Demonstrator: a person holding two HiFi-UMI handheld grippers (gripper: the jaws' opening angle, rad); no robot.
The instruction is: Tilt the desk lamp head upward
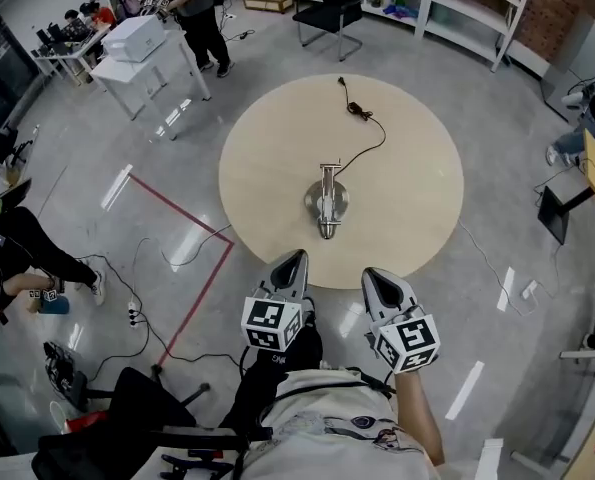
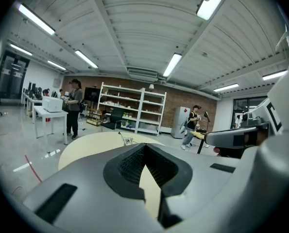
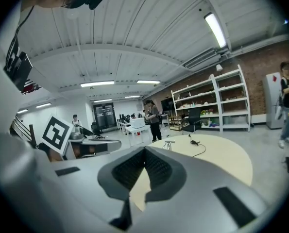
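Right now desk lamp (image 1: 326, 203) stands mid round table (image 1: 267, 138), your 12 o'clock, cord (image 1: 372, 143) trailing beyond. Your left gripper (image 1: 297, 257) and right gripper (image 1: 371, 274) closed, empty, by table's 6 o'clock edge. Lamp probably light, slick metal, hinge stiff: pin base, lift head.

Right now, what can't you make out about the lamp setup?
- Desk lamp head tilt: the head view looks nearly straight down on it, so the angle is unreadable.
- Lamp joints and head: too small in both gripper views.
- Cord lump: too small in the head view to tell switch from adapter.
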